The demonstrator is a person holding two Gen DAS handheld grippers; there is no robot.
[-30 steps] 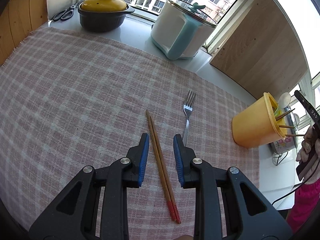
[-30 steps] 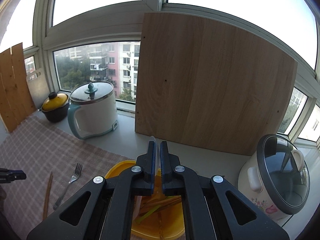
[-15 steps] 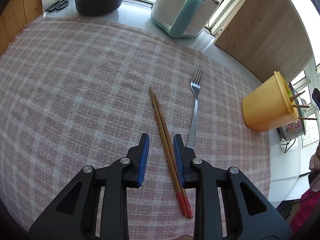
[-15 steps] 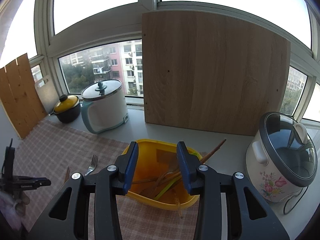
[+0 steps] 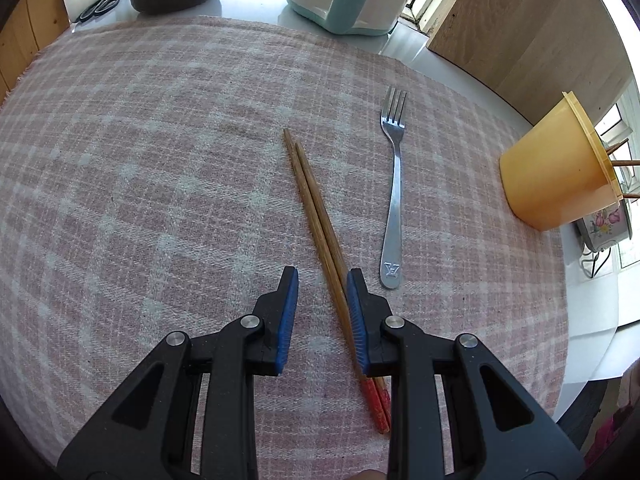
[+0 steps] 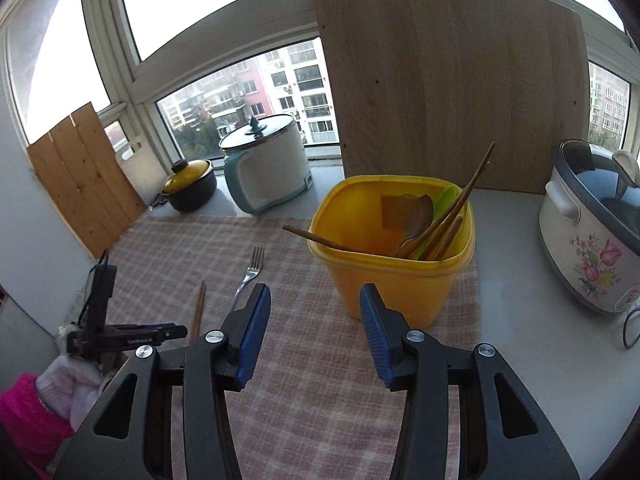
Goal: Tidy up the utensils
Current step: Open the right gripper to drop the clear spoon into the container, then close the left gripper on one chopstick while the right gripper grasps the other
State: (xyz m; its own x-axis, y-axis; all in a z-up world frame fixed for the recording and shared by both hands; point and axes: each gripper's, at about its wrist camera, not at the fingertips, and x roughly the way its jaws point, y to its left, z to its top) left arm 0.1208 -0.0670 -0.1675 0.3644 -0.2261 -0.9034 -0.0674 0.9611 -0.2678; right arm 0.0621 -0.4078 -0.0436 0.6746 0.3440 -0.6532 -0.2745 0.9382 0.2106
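Observation:
A pair of wooden chopsticks (image 5: 316,208) with red ends lies on the pink checked cloth (image 5: 160,160). My left gripper (image 5: 322,280) is open, low over the cloth, its jaws on either side of the chopsticks near their red ends. A steel fork (image 5: 394,196) lies just right of them. The yellow utensil tub (image 6: 394,248) holds several chopsticks and spoons. My right gripper (image 6: 314,296) is open and empty, in front of the tub. The chopsticks (image 6: 199,308) and fork (image 6: 249,272) also show in the right wrist view.
A white and teal pot (image 6: 264,164) and a black pot with a yellow lid (image 6: 188,184) stand at the back by the window. A wooden board (image 6: 448,80) leans behind the tub. A floral rice cooker (image 6: 592,232) stands at the right.
My right gripper has opened, let a utensil go into the tub and pulled back. My left gripper has moved down along the chopsticks toward their red ends.

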